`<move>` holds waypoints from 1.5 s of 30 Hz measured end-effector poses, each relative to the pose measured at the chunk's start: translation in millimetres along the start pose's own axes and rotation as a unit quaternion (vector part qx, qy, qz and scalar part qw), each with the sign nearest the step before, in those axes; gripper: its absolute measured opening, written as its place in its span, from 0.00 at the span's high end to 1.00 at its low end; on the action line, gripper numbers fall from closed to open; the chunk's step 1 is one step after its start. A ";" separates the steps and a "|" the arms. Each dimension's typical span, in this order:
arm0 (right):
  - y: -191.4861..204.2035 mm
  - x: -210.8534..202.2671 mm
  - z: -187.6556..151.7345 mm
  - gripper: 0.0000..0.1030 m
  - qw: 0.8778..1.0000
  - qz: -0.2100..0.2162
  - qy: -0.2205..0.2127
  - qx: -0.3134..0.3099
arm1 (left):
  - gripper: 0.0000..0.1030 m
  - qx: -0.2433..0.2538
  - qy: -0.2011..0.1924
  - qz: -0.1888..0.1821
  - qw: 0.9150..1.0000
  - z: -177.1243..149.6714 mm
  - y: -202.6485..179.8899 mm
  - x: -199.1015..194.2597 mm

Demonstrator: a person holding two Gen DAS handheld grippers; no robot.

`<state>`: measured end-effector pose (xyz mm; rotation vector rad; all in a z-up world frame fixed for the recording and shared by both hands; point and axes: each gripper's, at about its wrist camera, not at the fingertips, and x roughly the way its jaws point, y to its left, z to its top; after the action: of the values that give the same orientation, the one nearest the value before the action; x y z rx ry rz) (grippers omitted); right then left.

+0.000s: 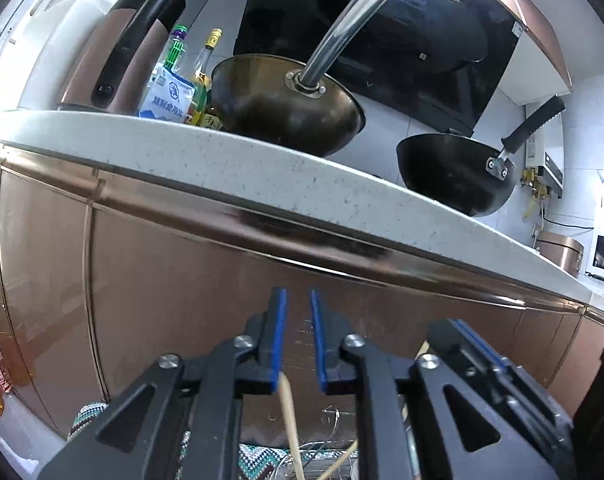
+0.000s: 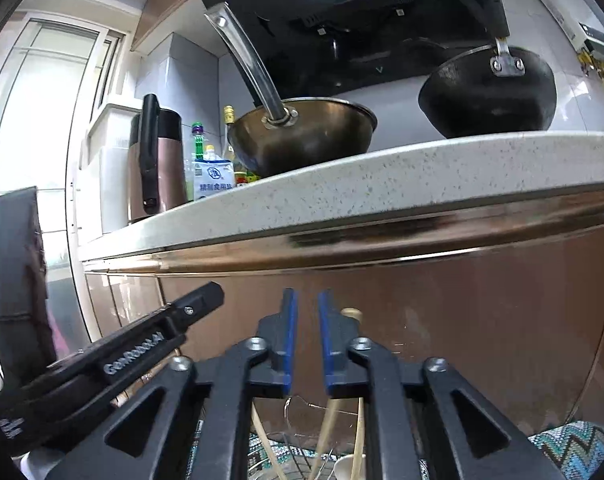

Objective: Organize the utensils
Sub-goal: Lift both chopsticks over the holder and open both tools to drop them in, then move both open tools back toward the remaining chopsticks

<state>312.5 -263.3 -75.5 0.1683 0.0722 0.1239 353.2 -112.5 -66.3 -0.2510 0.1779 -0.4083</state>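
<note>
Both grippers point at a copper cabinet front below a counter. My left gripper [image 1: 298, 298] has a narrow gap between its blue pads and nothing between them. A wooden utensil handle [image 1: 292, 424] rises from a wire rack [image 1: 329, 456] below it. My right gripper [image 2: 307, 300] also has a narrow gap and holds nothing. Wooden handles [image 2: 327, 428] stand in a wire rack [image 2: 294, 440] under it, one tip [image 2: 351, 314] showing behind its right finger. The right gripper shows in the left wrist view [image 1: 473, 340], and the left gripper in the right wrist view [image 2: 206, 300].
A speckled white countertop [image 1: 262, 168] juts out above the cabinet doors [image 1: 182, 280]. On it stand a bronze wok [image 1: 286, 108], a black wok [image 1: 457, 176], a copper kettle [image 1: 118, 60], bottles and a salt bag [image 1: 170, 98]. A zigzag-patterned mat [image 2: 569, 448] lies below.
</note>
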 end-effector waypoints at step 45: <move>46.7 -231.5 47.5 0.68 0.991 -0.042 0.129 -0.023 | 0.47 -0.049 0.158 0.024 0.986 47.3 93.6 -240.6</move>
<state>81.8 -255.2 -6.6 0.1032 0.3332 0.0630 180.9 79.5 -18.0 -0.2772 0.5161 -0.3909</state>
